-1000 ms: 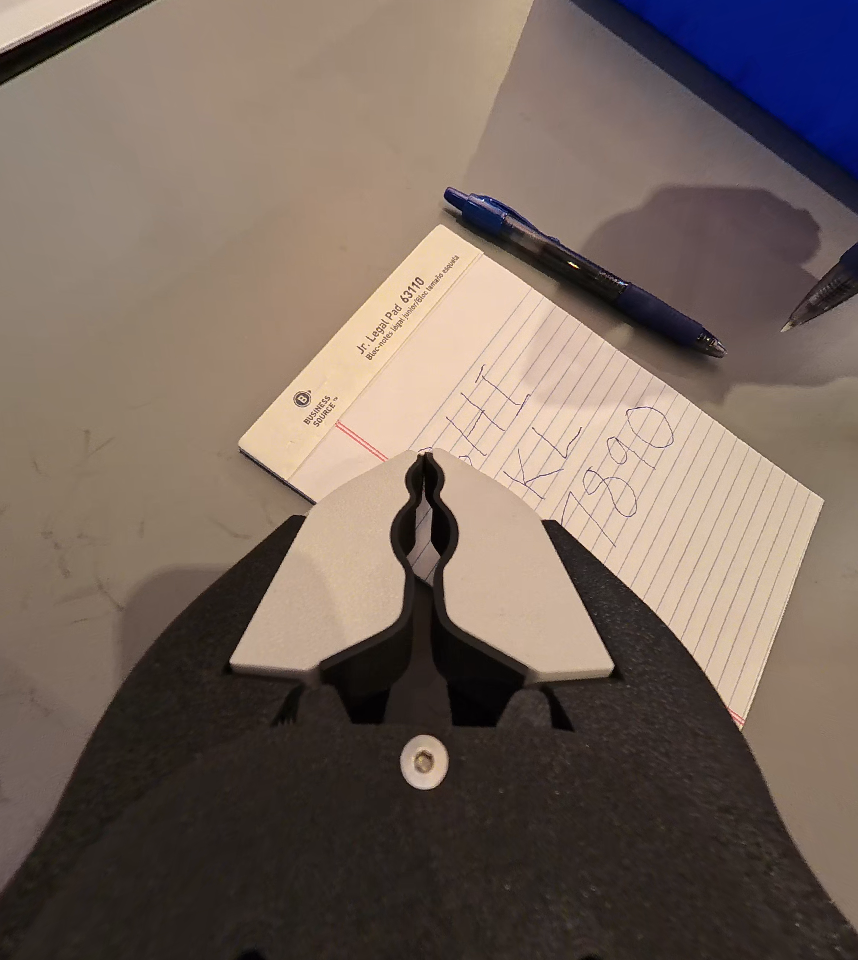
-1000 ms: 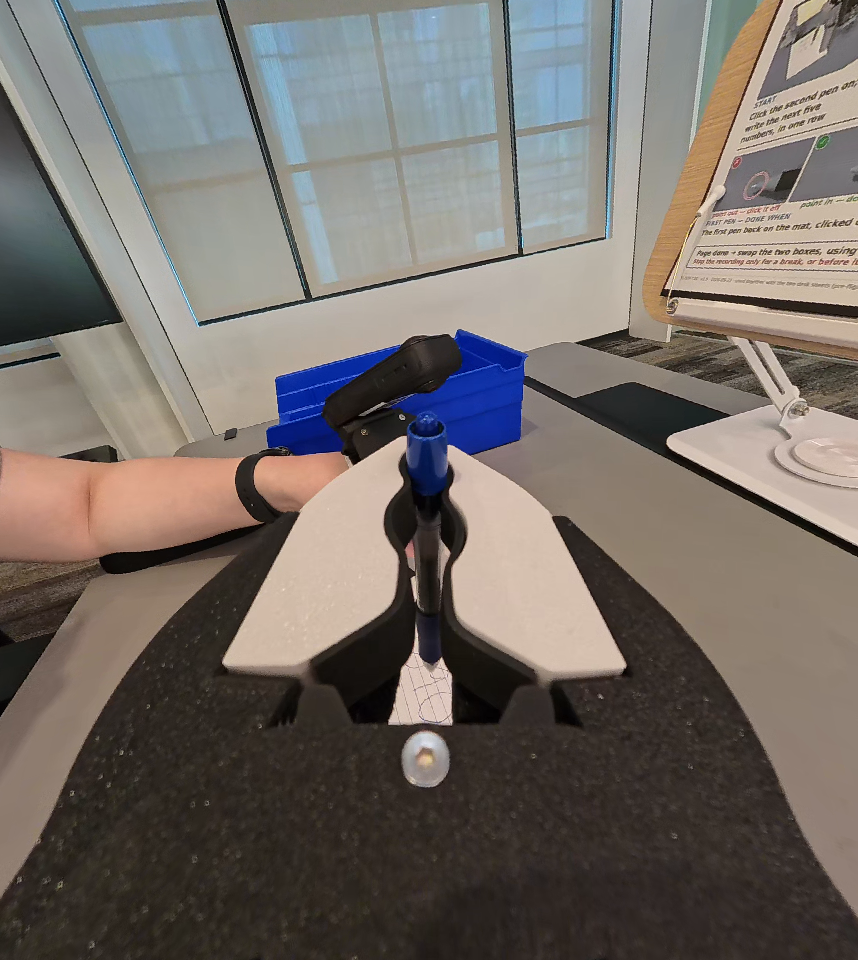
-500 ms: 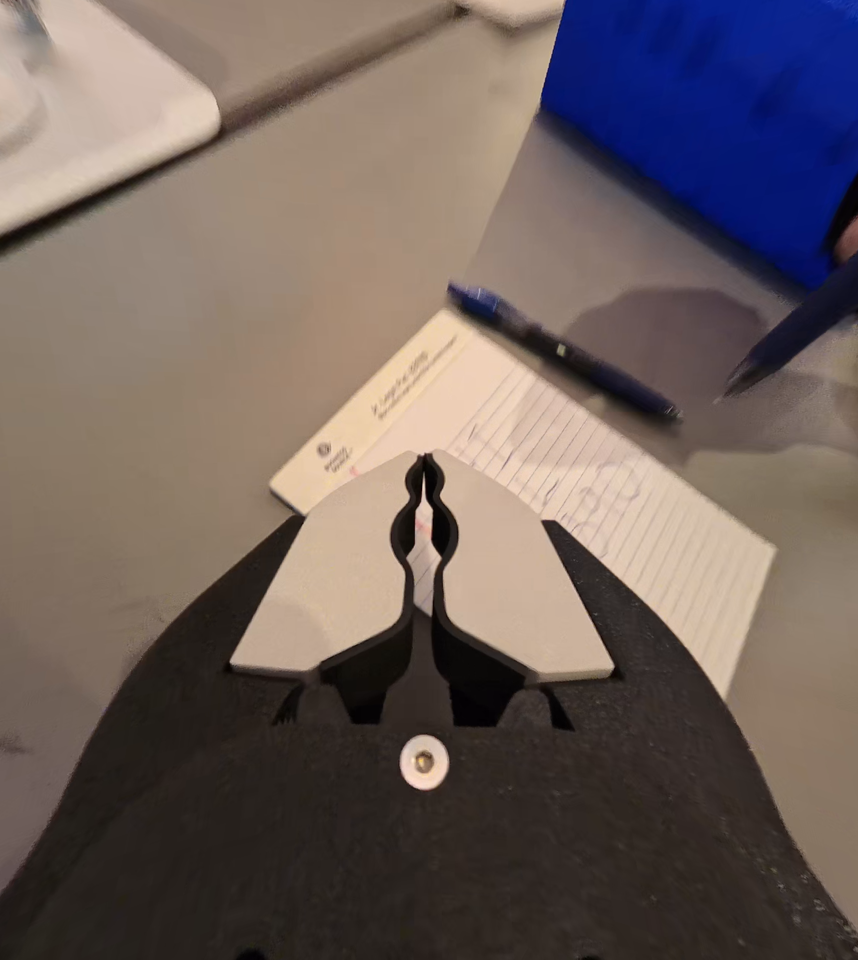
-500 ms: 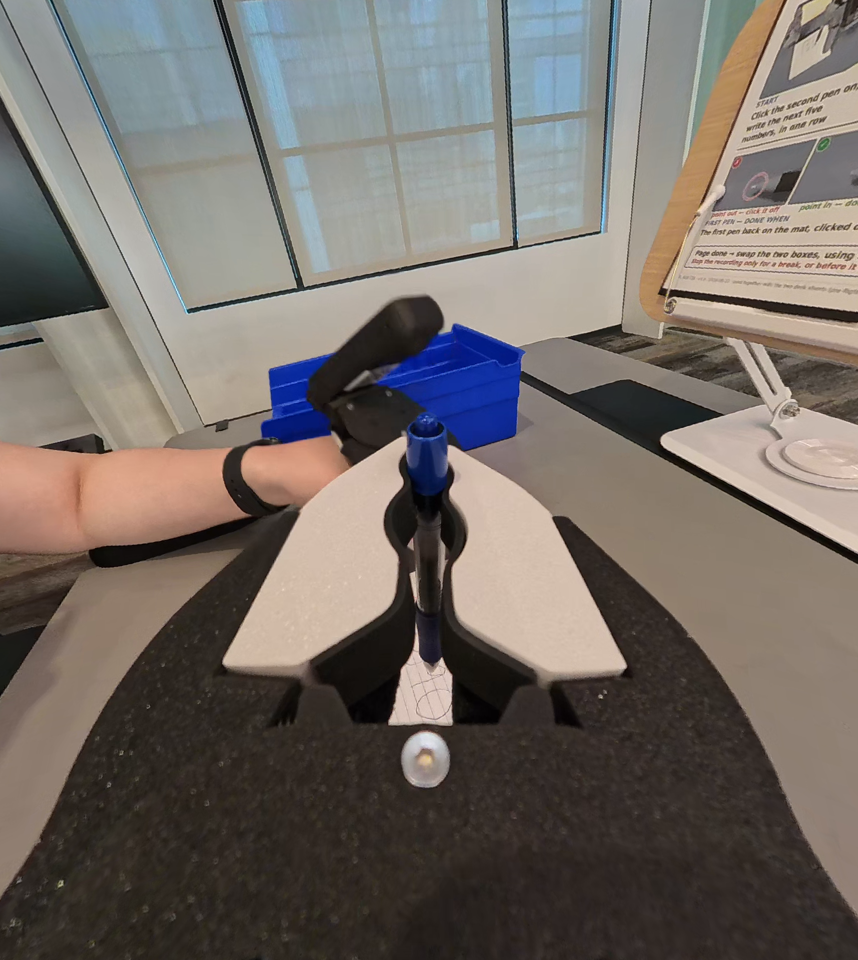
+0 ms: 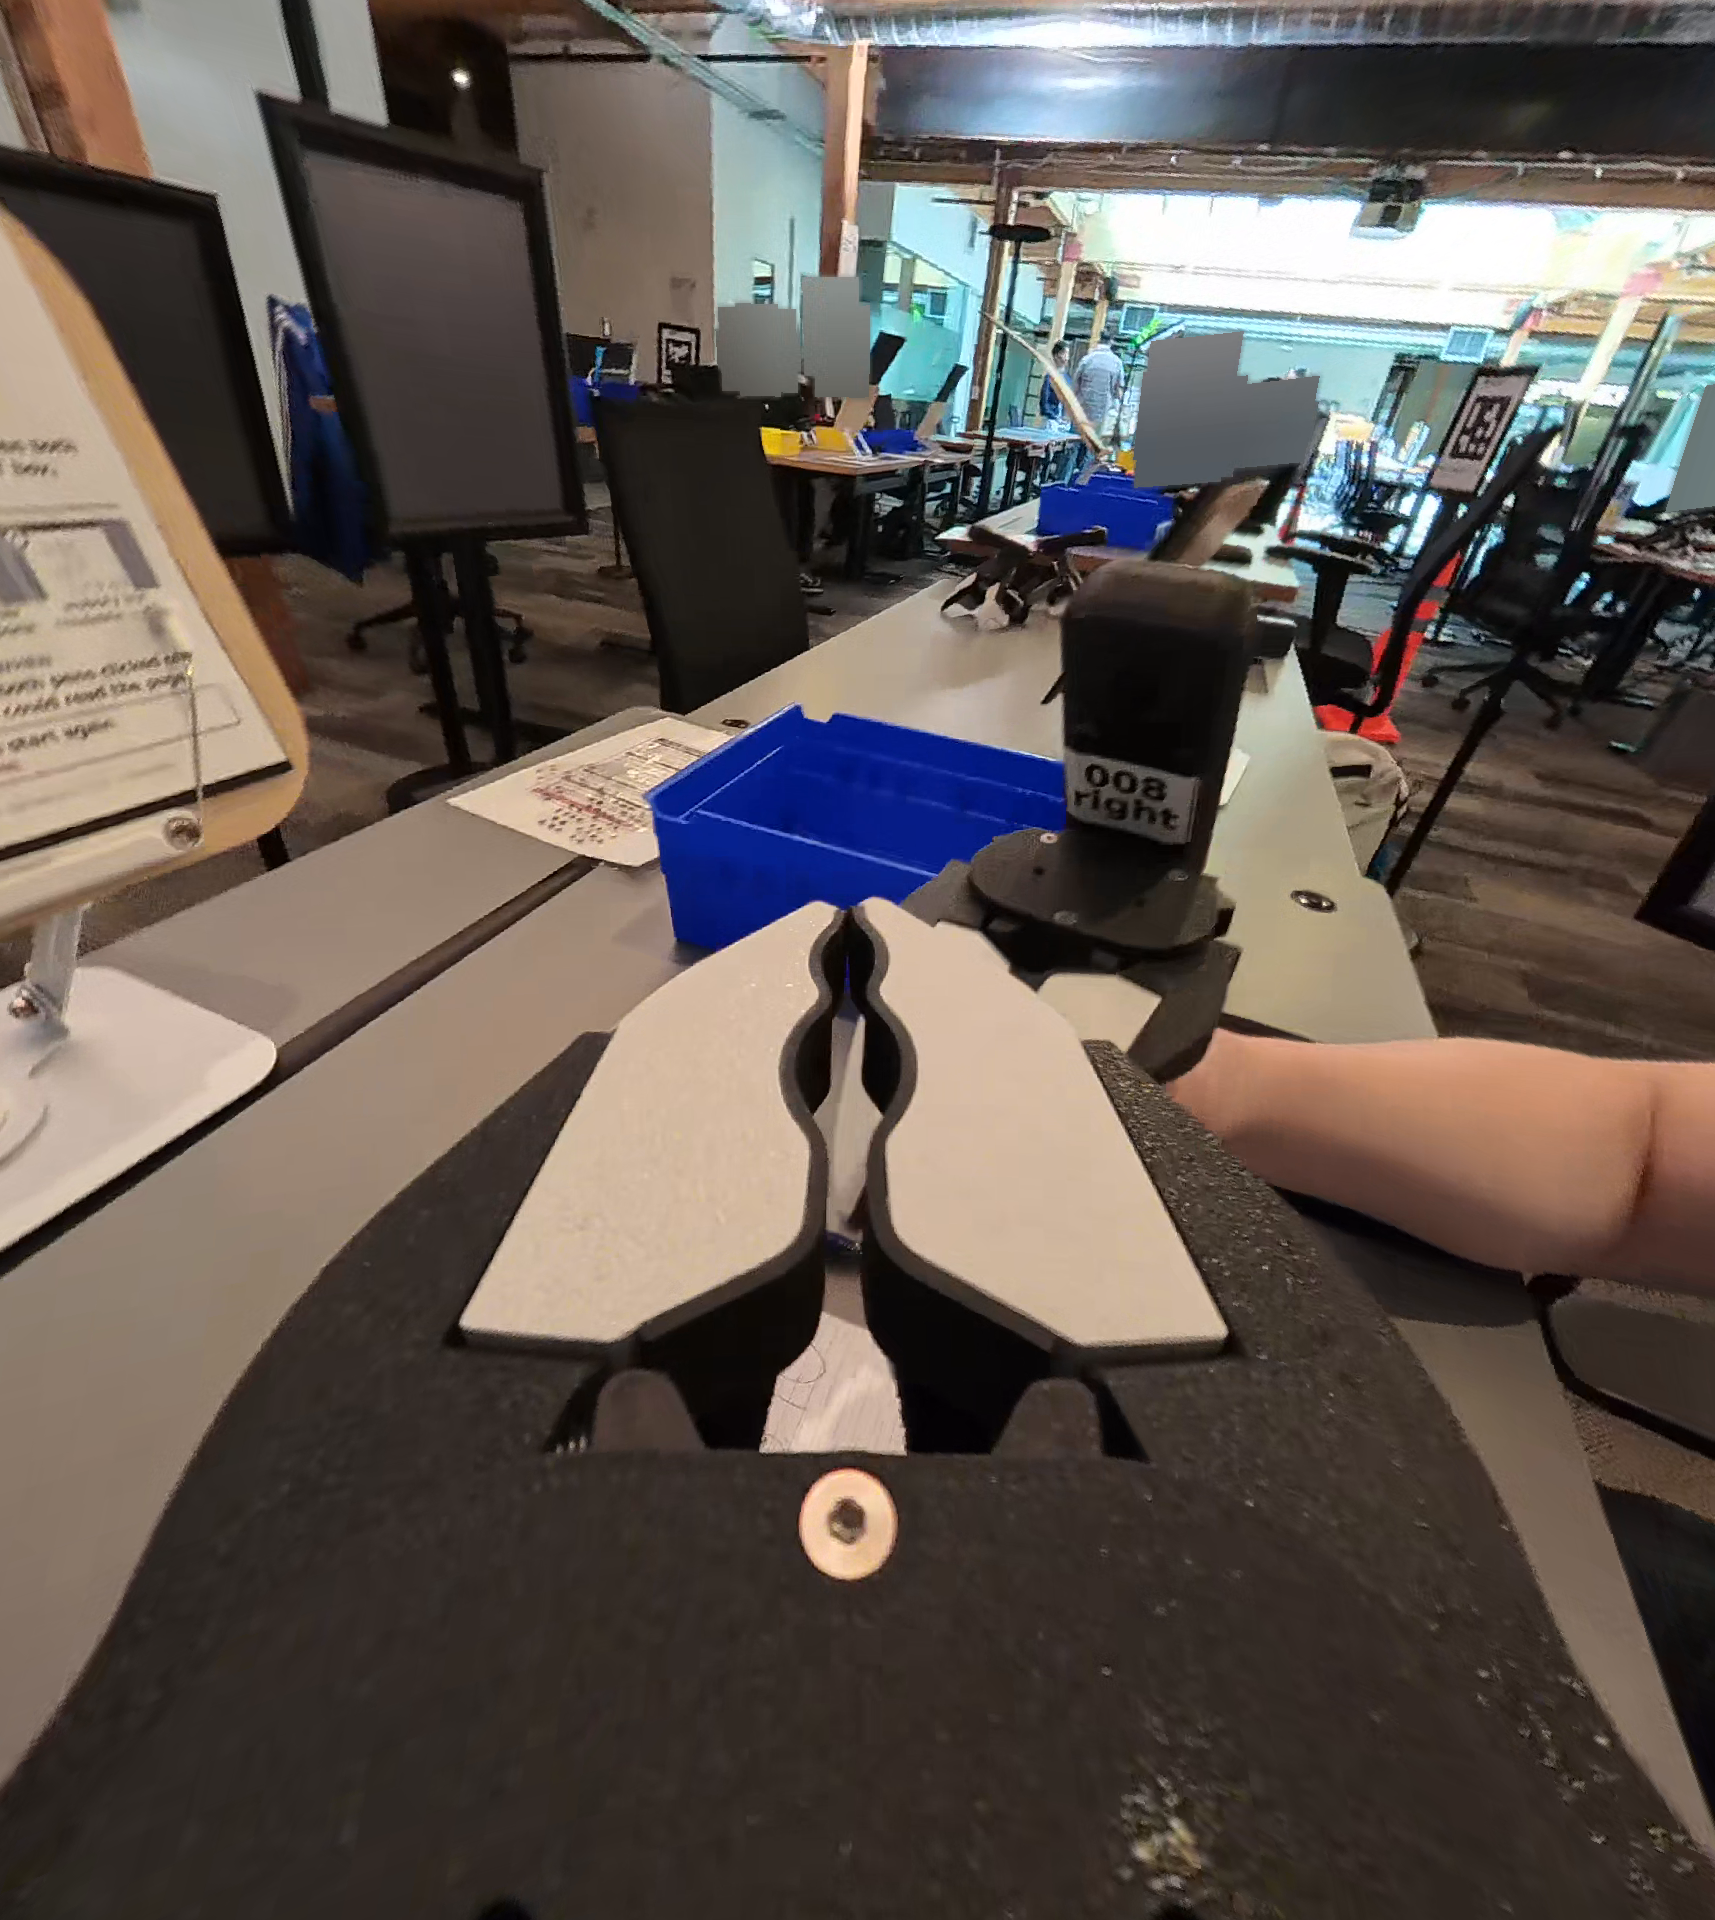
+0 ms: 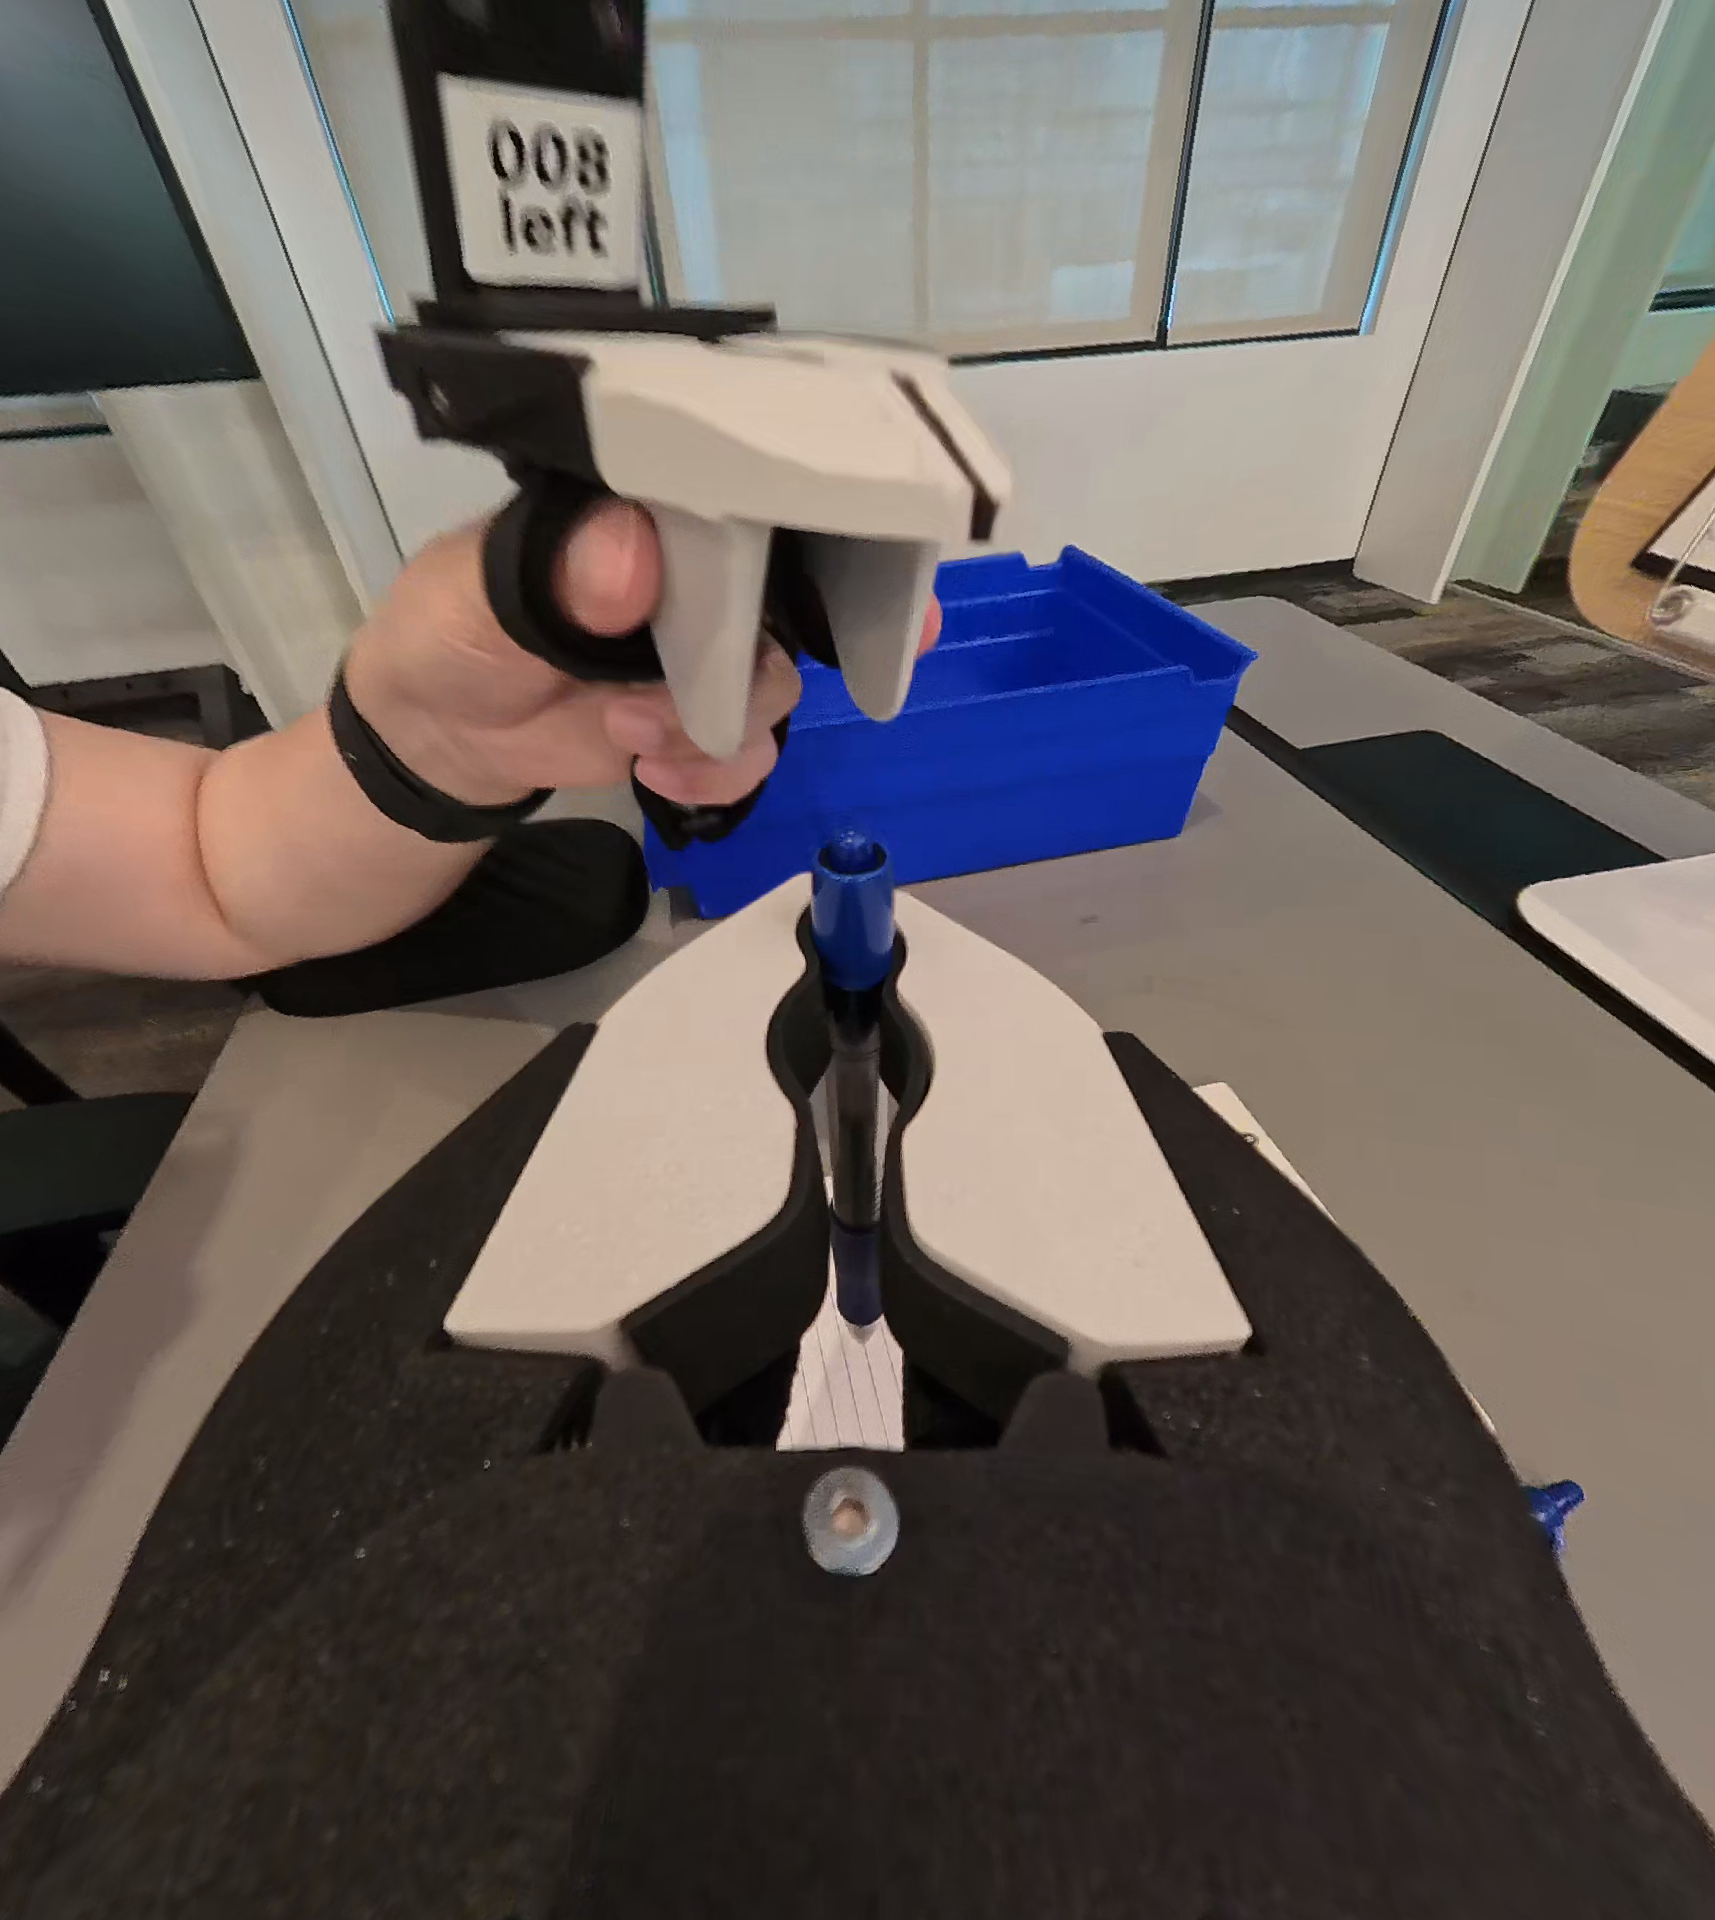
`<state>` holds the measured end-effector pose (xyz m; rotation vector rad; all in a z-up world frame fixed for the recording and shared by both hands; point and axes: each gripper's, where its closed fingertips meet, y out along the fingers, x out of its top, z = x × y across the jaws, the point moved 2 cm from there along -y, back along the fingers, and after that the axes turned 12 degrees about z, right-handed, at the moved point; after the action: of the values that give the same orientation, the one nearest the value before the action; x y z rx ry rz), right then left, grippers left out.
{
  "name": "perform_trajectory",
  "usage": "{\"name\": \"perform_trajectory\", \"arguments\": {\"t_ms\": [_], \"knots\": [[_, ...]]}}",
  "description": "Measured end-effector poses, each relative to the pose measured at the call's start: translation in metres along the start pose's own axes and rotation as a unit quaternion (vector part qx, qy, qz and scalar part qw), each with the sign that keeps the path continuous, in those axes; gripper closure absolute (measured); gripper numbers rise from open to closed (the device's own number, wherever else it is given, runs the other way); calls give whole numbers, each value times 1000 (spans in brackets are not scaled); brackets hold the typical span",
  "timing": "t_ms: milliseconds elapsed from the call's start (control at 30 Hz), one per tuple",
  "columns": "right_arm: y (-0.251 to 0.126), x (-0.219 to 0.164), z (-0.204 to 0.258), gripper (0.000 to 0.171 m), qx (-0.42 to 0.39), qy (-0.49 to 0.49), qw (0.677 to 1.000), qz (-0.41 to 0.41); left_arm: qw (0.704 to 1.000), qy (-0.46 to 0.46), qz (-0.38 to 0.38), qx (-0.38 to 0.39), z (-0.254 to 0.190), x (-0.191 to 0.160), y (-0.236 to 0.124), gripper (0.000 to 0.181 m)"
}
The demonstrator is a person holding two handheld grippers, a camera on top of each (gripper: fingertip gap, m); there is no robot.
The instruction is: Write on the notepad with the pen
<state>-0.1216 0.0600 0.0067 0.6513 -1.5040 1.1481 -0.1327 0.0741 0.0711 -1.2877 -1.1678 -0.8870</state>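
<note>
My right gripper point(image 6: 853, 920) is shut on a blue pen point(image 6: 851, 966), which stands upright between the jaws with its clicker end up. Its tip points down at the white lined notepad point(image 6: 845, 1397), seen through the gap below; I cannot tell whether the tip touches the page. My left gripper point(image 5: 848, 930) is shut and empty, and a strip of the notepad point(image 5: 832, 1392) shows beneath it. In the right wrist view the left gripper point(image 6: 967, 468) is held in the air above the pen. The right gripper's black body point(image 5: 1133, 831) shows in the left wrist view.
A blue bin point(image 6: 1019, 727) stands on the grey table behind the pen, and also shows in the left wrist view point(image 5: 832, 821). A document stand on a white base point(image 5: 105, 1081) is at the table's side. The blue end of a second pen point(image 6: 1554, 1507) lies at right. Across from one pair of fingers to the other is roughly 7 centimeters.
My left gripper has lifted off the notepad and tilted up from facing down at the table to level, high above the pen. My right gripper still grips the pen over the pad.
</note>
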Motion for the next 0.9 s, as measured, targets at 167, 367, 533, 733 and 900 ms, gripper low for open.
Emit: {"name": "perform_trajectory", "arguments": {"t_ms": [167, 367, 533, 733, 900], "knots": [[8, -2, 3, 167, -46, -28, 998, 29, 997, 63, 16, 29, -19, 6, -1, 181], [6, -3, -4, 167, -102, -42, 993, 48, 990, 116, 41, 75, -23, 0, 5, 181], [6, -6, -8, 167, -134, -54, 987, 64, 992, 94, 49, 68, -20, -1, 5, 181], [6, -8, -12, 167, -157, -60, 983, 72, 991, 85, 78, 68, -16, -13, 13, 181], [1, -5, -14, 167, -154, -39, 986, 60, 991, 83, 89, 63, -16, -21, 20, 181]]}}
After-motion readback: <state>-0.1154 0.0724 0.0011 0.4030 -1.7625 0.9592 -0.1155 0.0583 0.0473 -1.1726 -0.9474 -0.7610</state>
